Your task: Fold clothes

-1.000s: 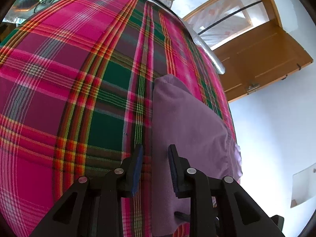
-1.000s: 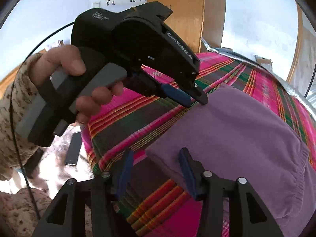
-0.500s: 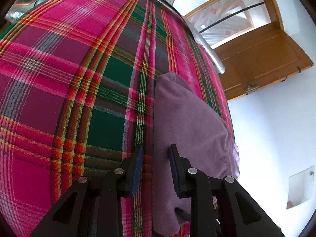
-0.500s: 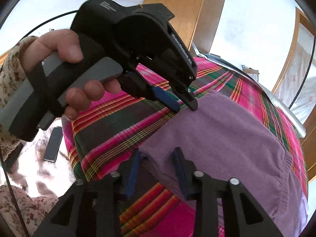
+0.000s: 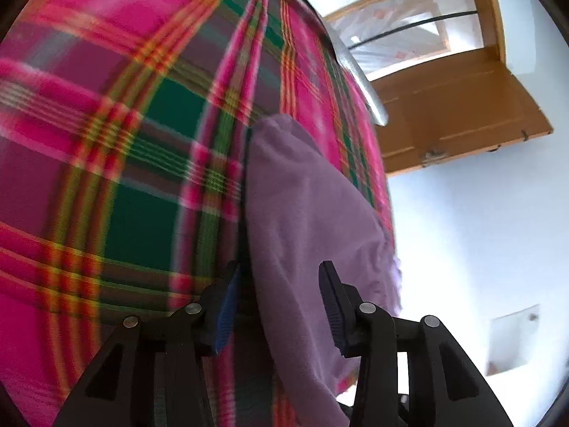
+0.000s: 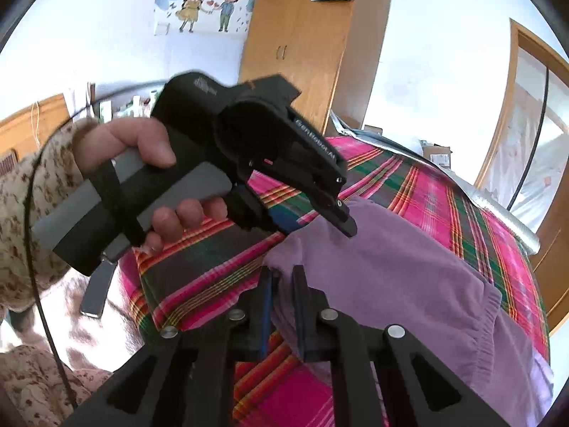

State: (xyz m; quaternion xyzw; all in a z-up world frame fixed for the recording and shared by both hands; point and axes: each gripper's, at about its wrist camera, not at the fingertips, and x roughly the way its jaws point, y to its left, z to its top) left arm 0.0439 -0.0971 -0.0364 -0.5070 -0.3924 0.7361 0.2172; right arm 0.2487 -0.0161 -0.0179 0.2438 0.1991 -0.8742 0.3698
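A purple garment (image 5: pixel 309 213) lies folded on a pink and green plaid cloth (image 5: pixel 124 142). It also shows in the right wrist view (image 6: pixel 391 270), with its elastic band at the right. My left gripper (image 5: pixel 277 302) is open, its jaws either side of the garment's near edge. In the right wrist view the left gripper (image 6: pixel 320 217) has its upper finger on top of the garment and its lower one under the edge. My right gripper (image 6: pixel 282 302) is shut on the garment's near corner, which bunches up between the jaws.
The plaid cloth (image 6: pixel 426 192) covers the whole work surface, edged by a silver strip (image 5: pixel 359 74). A wooden door (image 5: pixel 462 106) and a wooden wardrobe (image 6: pixel 302 53) stand beyond. A dark phone (image 6: pixel 96 291) lies low at the left.
My right gripper has closed from open onto the garment's corner. My left gripper has opened wider and slid onto the garment's edge.
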